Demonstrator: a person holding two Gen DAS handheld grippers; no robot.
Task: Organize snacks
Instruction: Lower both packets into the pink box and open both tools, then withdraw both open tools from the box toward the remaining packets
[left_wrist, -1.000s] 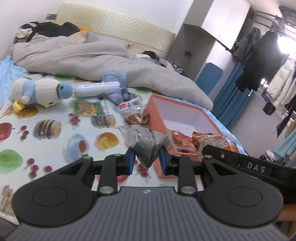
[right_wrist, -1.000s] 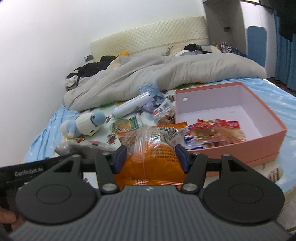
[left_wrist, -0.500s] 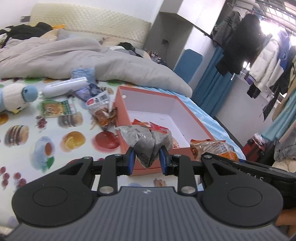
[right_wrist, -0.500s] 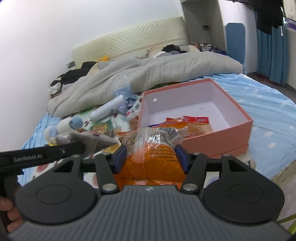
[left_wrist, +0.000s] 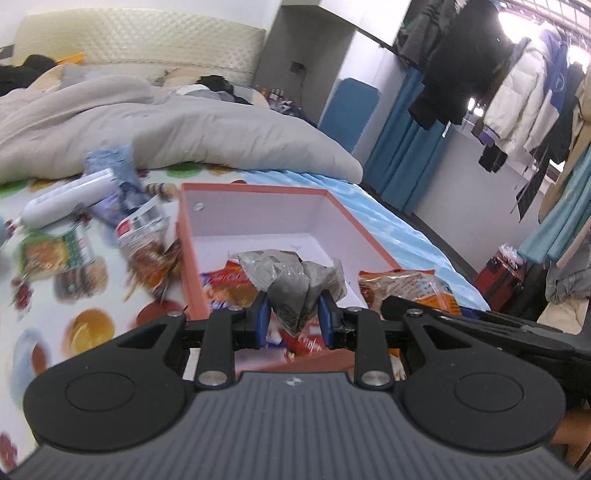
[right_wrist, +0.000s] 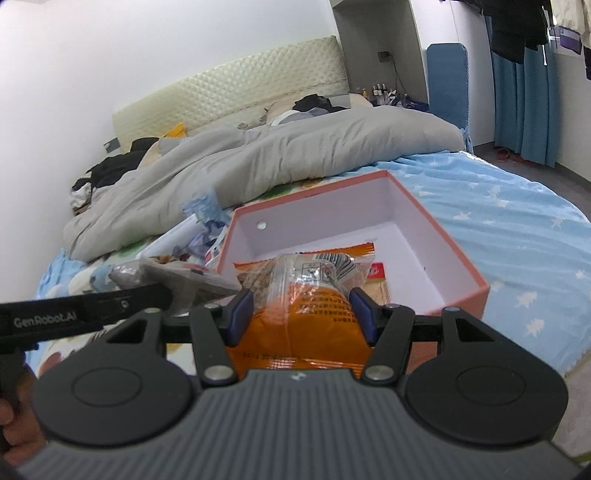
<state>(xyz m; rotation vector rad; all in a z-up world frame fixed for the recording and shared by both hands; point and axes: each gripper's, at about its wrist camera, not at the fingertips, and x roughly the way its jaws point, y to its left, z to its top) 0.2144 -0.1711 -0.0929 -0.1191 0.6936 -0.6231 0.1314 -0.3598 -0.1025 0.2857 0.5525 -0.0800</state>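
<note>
My left gripper is shut on a crumpled grey snack packet, held over the near edge of the open pink box on the bed. A red snack pack lies inside the box. My right gripper is shut on an orange snack bag, also just above the pink box, with a flat orange pack in it. In the left wrist view the orange snack bag shows at the right; in the right wrist view the grey snack packet shows at the left.
Loose snacks lie on the fruit-print sheet left of the box, with a white tube and a blue bag. A grey duvet fills the back of the bed. Clothes hang on a rack at the right.
Both grippers have swung to the right with their packets, from over the printed sheet to above the pink box. The box now sits straight ahead in both views.
</note>
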